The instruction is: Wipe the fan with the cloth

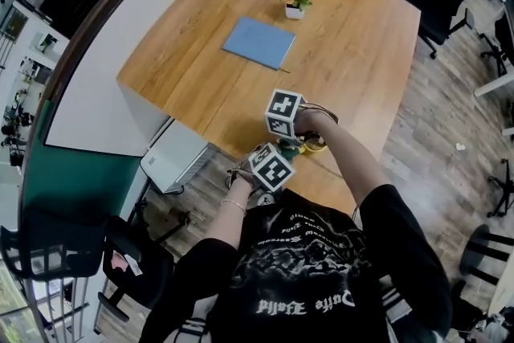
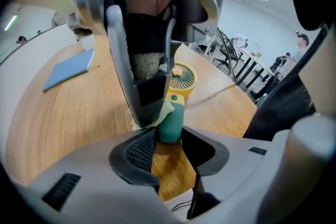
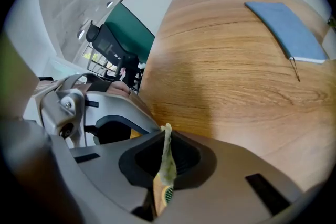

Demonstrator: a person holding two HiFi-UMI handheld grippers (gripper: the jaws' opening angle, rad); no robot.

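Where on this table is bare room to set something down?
Free: the table this side of the blue notebook, and its right side beside the flower pot. Crowded: the near edge, where the left gripper and the right gripper meet at the fan.

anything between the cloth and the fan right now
Nothing visible does. In the left gripper view the cloth, pinched in the right gripper, lies against the fan at the top of its green handle. The left gripper grips that handle lower down.
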